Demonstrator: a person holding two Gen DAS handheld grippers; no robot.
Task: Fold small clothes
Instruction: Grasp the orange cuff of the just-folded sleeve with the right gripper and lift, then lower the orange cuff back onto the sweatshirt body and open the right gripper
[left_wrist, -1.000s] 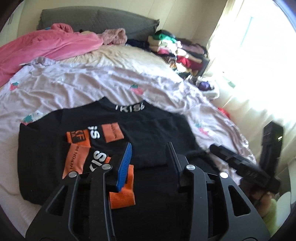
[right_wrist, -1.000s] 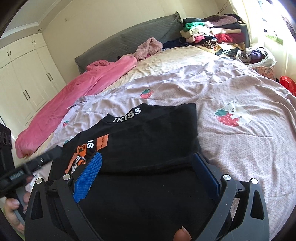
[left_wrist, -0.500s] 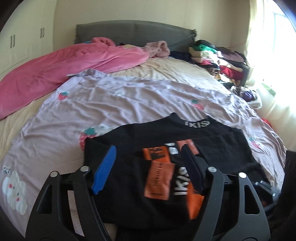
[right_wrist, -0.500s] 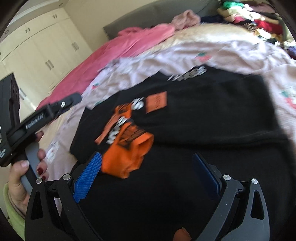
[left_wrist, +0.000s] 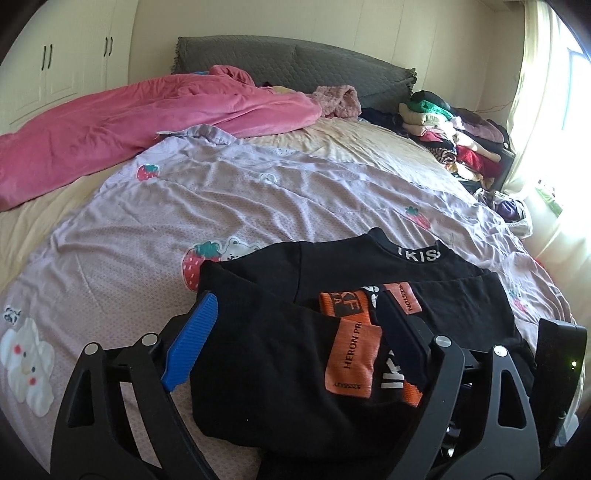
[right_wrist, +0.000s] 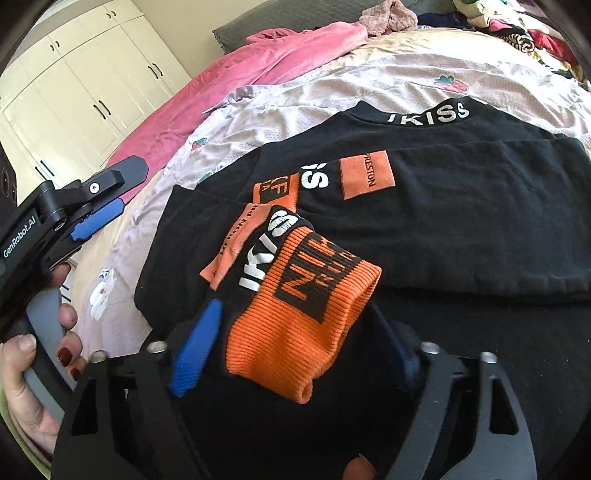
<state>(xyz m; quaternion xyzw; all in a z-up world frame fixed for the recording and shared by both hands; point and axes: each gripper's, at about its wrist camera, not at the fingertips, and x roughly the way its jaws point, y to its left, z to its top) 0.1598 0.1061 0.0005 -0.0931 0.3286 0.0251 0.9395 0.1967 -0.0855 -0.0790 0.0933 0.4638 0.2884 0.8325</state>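
Right wrist cam: right tongs (right_wrist: 295, 347) closing round orange cuff (right_wrist: 299, 317), black top (right_wrist: 461, 221) on bed (left_wrist: 258, 192), left tongs (left_wrist: 295, 339) just opened, nothing gripped.

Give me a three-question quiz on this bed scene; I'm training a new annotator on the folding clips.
1. True or false: the black sweatshirt lies on the pink blanket.
2. What colour is the ribbed cuff lying between the jaws of the right gripper?
3. The collar lettering sits at which edge of the sweatshirt: A) the edge nearest the grippers, B) the far edge, toward the headboard?

Key:
1. False; it lies on the lilac strawberry-print sheet.
2. Orange.
3. B.
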